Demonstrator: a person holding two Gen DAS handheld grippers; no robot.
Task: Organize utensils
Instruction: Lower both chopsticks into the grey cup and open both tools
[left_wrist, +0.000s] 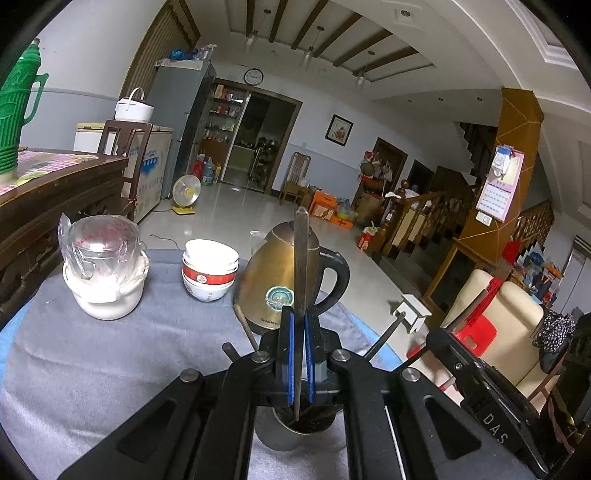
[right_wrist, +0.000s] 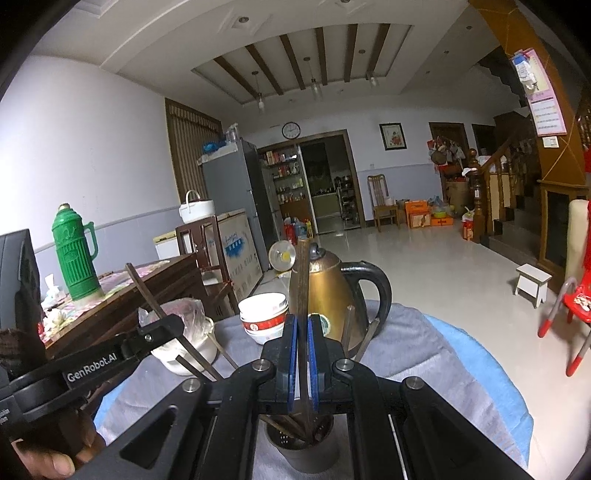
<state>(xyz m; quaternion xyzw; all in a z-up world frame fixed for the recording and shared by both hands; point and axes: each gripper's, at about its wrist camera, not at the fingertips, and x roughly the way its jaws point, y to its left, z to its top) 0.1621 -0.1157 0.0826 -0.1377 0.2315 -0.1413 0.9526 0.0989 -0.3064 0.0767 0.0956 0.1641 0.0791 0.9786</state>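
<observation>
Left tool (left_wrist: 300, 334): its blue pads are pressed together on a thin dark stick (left_wrist: 301, 258); the stick is held upright; its low end is seen inside the metal cup (left_wrist: 295, 430).
Right tool (right_wrist: 303, 338): it is clamped on a brown chopstick (right_wrist: 303, 280); the chopstick is held upright over the holder (right_wrist: 301, 448); its low end is lost among the other sticks.
Metal cup: it is set on the grey cloth (left_wrist: 129, 362) of the bench, right under each tool; most of it is hidden by the black tool frames; more sticks (right_wrist: 349, 328) are seen in it, leaning out.
Kettle (left_wrist: 284, 277): it is stood behind the cup; part of it is hidden by the held stick.
Bowls (left_wrist: 209, 271): they are stacked beside the kettle; the marks on them cannot be read.
White pot (left_wrist: 105, 291): it is topped with a clear wrapped thing that is hard to make out.
Hand (right_wrist: 48, 459): only the fingers are seen, at the picture's edge.
</observation>
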